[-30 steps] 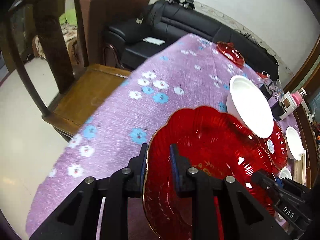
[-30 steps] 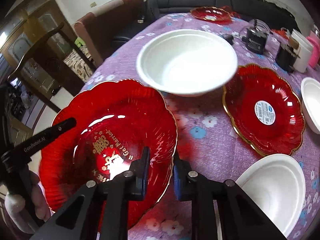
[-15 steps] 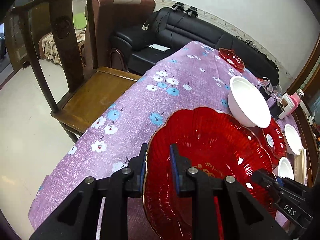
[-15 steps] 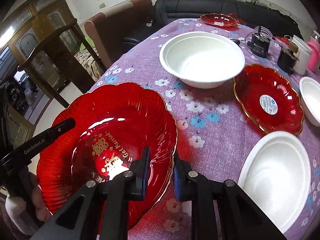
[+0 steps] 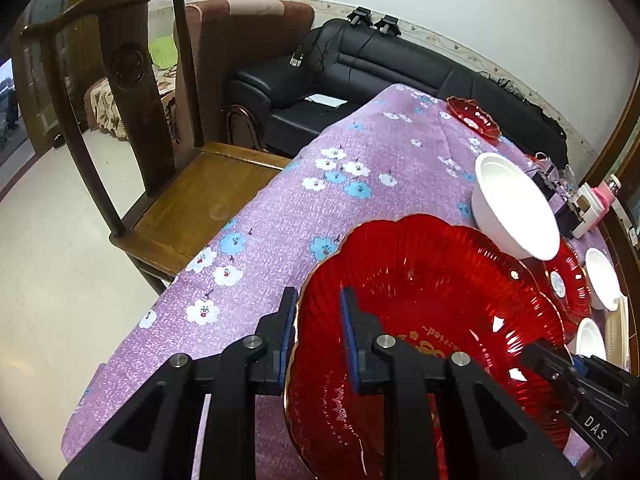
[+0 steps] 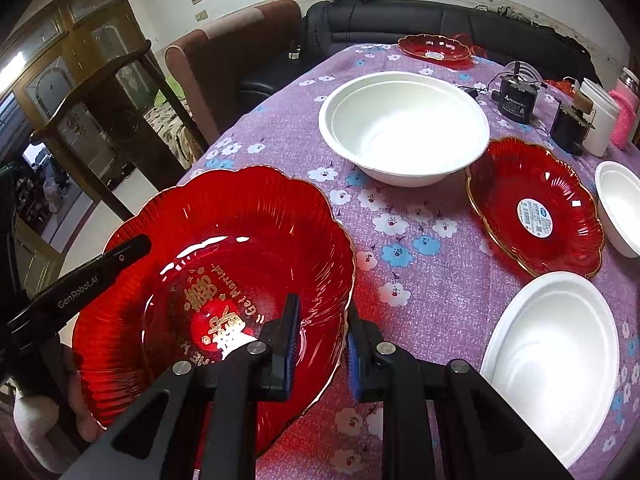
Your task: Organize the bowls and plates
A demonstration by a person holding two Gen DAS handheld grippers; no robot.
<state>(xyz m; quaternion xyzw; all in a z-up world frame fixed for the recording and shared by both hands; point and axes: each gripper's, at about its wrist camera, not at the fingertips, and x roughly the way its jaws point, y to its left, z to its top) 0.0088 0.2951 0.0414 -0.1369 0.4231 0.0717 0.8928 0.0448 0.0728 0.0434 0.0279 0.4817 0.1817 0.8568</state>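
A large red scalloped plate [image 5: 432, 320] [image 6: 224, 248] with gold lettering is held above the near corner of the purple flowered table [image 6: 420, 268]. My left gripper [image 5: 316, 332] is shut on its left rim, one pad inside and one outside. On the opposite rim my right gripper [image 6: 320, 344] is shut the same way. A big white bowl [image 6: 404, 128] [image 5: 516, 212] stands mid-table. A second red plate [image 6: 536, 208] with a sticker lies to its right, and a third red plate [image 6: 434, 46] sits at the far end.
Two more white bowls [image 6: 552, 360] [image 6: 620, 208] lie at the right. Black devices [image 6: 516, 100], a white cup [image 6: 600, 120] and a pink bottle [image 6: 624, 116] crowd the far right. A wooden chair [image 5: 192, 196] stands at the table's left edge, with a black sofa [image 5: 380, 68] beyond.
The held red plate has drawn back from the big white bowl toward the near corner, so the table's things look smaller and farther. Both grips on the rim are unchanged.
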